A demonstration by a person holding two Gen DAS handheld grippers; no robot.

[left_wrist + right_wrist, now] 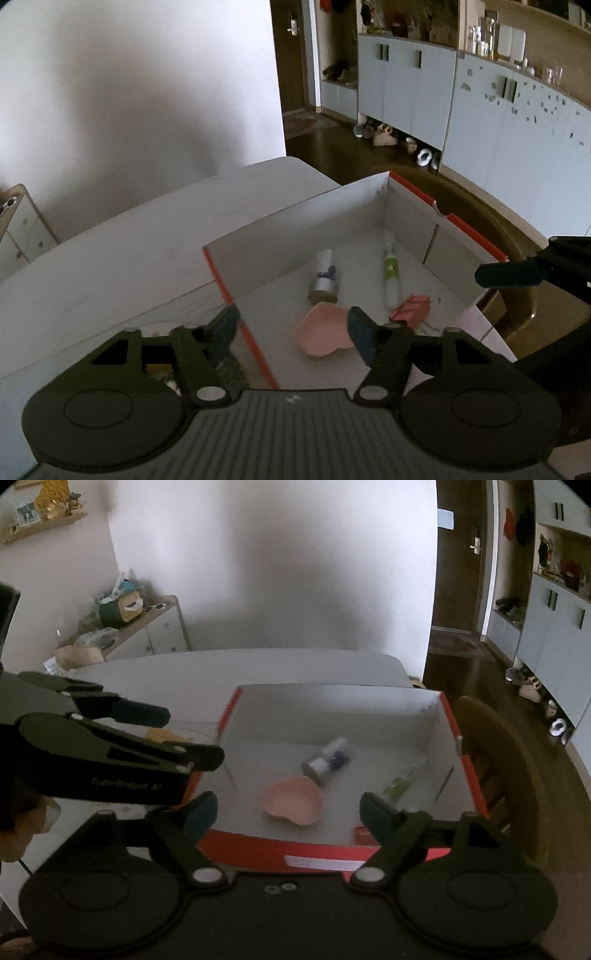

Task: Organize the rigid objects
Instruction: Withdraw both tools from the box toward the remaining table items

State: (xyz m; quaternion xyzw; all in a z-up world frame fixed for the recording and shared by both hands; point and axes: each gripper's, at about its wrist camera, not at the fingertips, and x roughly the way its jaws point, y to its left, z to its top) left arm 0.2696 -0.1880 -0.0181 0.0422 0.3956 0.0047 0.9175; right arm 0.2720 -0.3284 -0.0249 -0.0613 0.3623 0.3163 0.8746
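A shallow cardboard box [295, 212] [332, 701], red outside and white inside, sits open on the white table [147, 258]. Inside lie a pink heart-shaped dish [325, 332] [293, 805], a small silver-capped bottle [325, 280] [328, 760] on its side, a white-and-green tube [390, 273] [400, 784] and a small red packet [412, 308] [364, 834]. My left gripper [291, 328] hovers open over the box's left wall, holding nothing. My right gripper [288, 808] hangs open above the box's near wall, also with nothing in it. One of its fingers [506, 275] shows at the right edge of the left wrist view.
A brown chair [491, 757] stands against the table's right side. Pale blue cabinets [406, 85] line the far wall, with shoes on the floor below. A low cluttered sideboard [155, 627] stands at the back left. Something yellow [162, 734] lies left of the box.
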